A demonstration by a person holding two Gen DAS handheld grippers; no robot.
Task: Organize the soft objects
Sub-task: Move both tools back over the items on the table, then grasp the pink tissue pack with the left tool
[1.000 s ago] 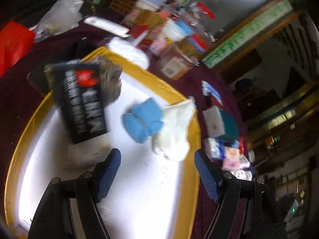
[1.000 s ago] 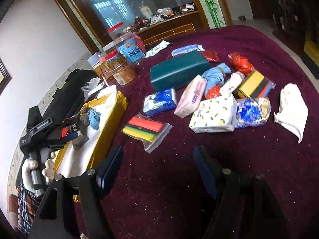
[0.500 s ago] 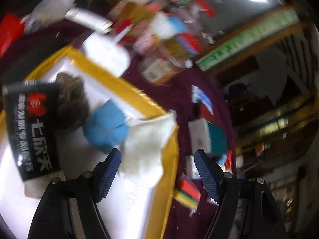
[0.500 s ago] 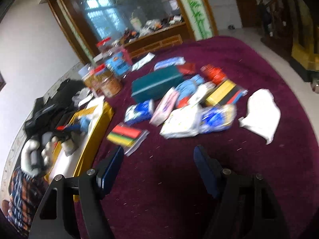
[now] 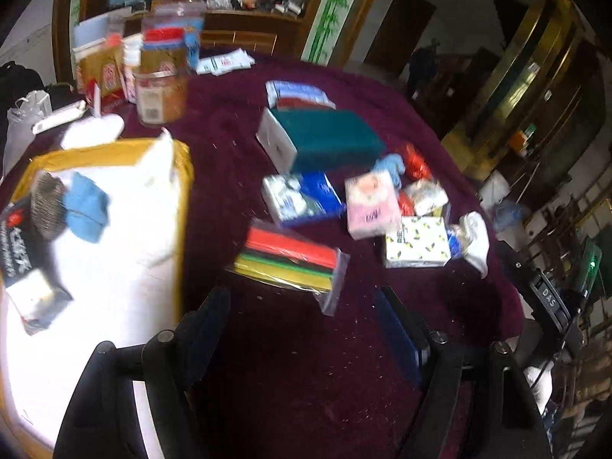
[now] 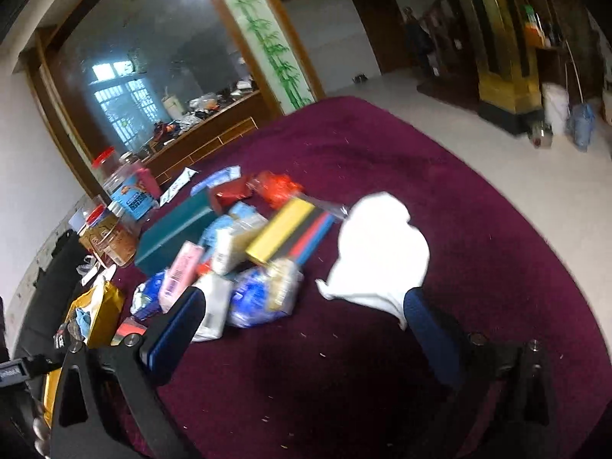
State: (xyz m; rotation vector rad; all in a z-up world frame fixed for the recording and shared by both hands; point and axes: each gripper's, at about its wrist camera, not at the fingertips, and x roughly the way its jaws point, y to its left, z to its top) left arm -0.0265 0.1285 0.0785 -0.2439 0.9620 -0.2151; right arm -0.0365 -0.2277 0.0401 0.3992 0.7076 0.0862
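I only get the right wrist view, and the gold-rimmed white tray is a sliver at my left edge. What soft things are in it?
Observer: A white cloth lies in the tray's far corner, against the gold rim.
Operator: Anything else?
Observer: A black packet with white lettering, at the opposite side.
Operator: Left gripper holding anything?
Observer: No; its fingers stand apart over bare maroon tablecloth.
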